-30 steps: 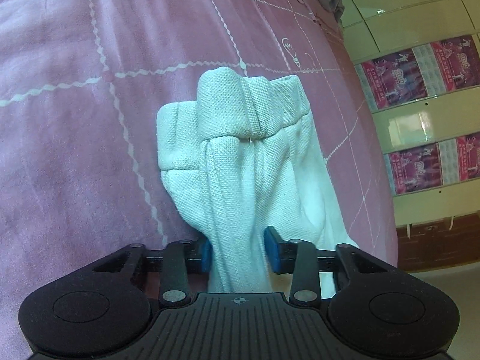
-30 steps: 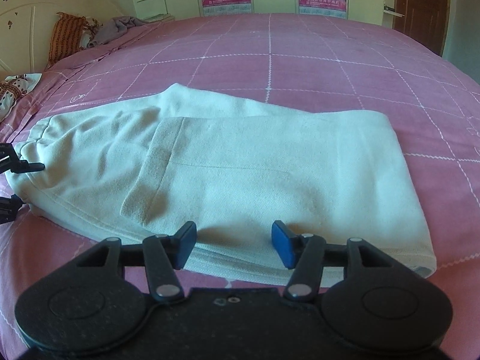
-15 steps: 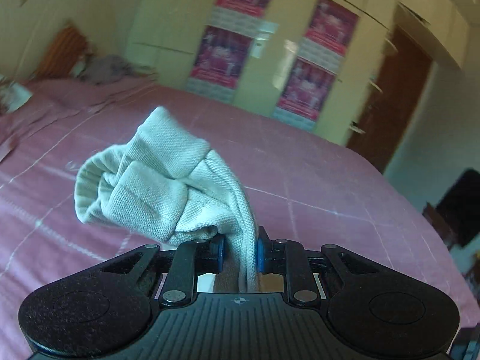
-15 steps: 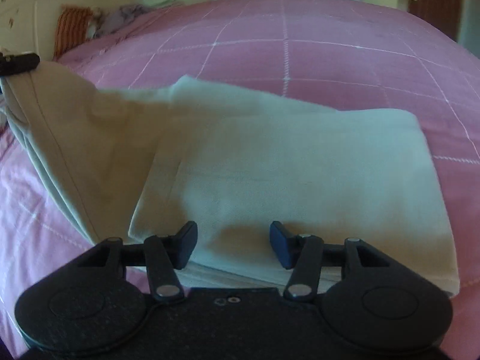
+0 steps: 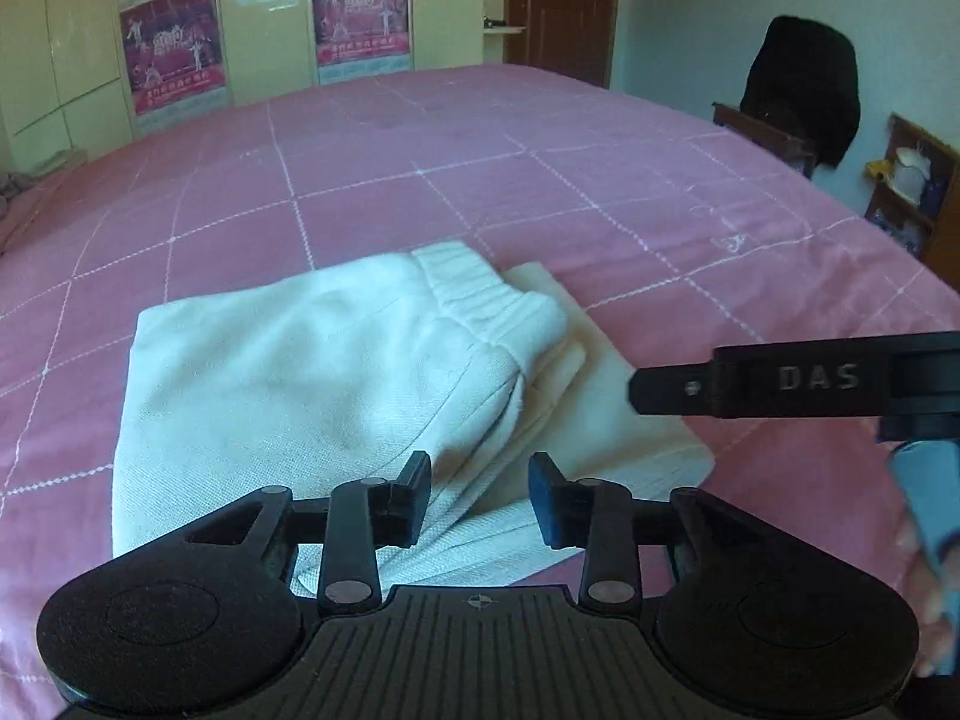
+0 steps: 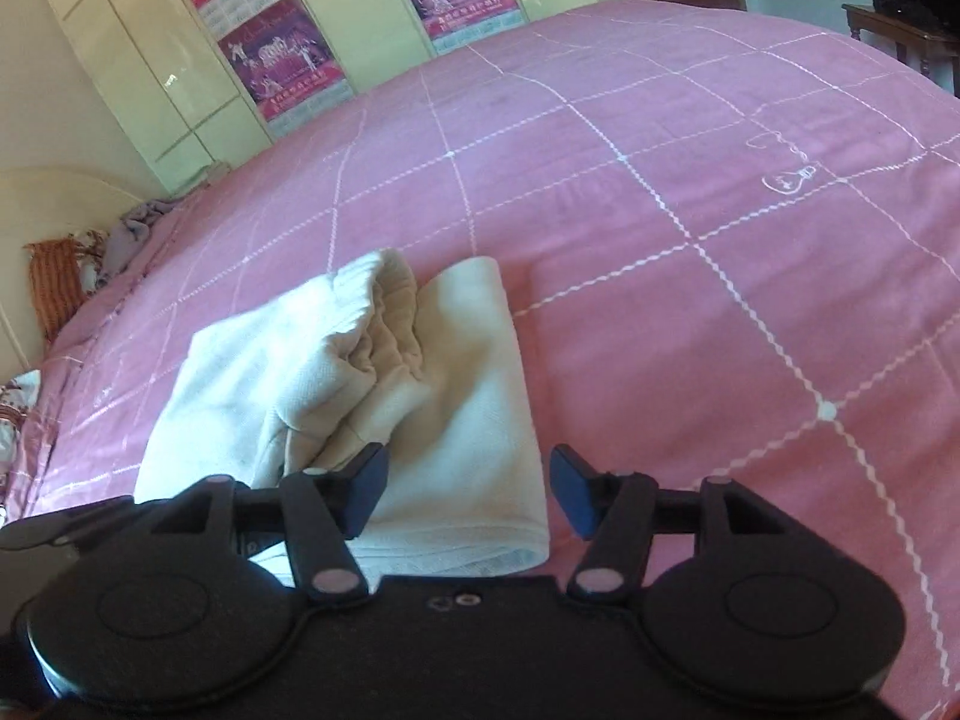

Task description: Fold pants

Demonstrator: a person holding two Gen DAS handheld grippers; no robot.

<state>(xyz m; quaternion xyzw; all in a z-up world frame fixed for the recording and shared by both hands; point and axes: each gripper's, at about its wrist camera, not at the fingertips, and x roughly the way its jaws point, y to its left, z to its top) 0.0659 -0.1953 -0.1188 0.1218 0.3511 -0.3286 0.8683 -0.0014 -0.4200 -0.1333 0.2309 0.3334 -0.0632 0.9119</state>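
The white pants (image 5: pixel 312 372) lie folded in a thick bundle on the pink bed (image 5: pixel 540 180), near the front edge of the spread and left of its middle. The elastic waistband (image 5: pixel 474 294) sits on top at the far right of the bundle, doubled over the lower layers, and a flatter folded layer (image 6: pixel 480 372) pokes out to the right beneath it. The top layer is loose and puckered around the waistband rather than smooth.

The left hand-held gripper (image 5: pixel 480 498) hangs over the near edge of the bundle. Its jaws are opening; cloth shows in the gap below them, but the blue pads (image 5: pixel 543 498) do not pinch it, so the pants are let go. The right hand-held gripper (image 6: pixel 468 489) hovers over the near right corner of the bundle with its jaws spreading wider, gripping nothing; its left pad (image 6: pixel 366 489) is above the cloth and the right one above bare bedspread. In the left wrist view, the right tool's black finger (image 5: pixel 780 381) reaches in from the right just above the flat layer.

Farther off stand a cream wardrobe (image 5: pixel 72 48) with purple posters (image 5: pixel 360 6), a brown door (image 5: pixel 558 0), a chair draped in dark clothing (image 5: pixel 798 90), and an orange pillow (image 6: pixel 54 282) at the far left of the bed.
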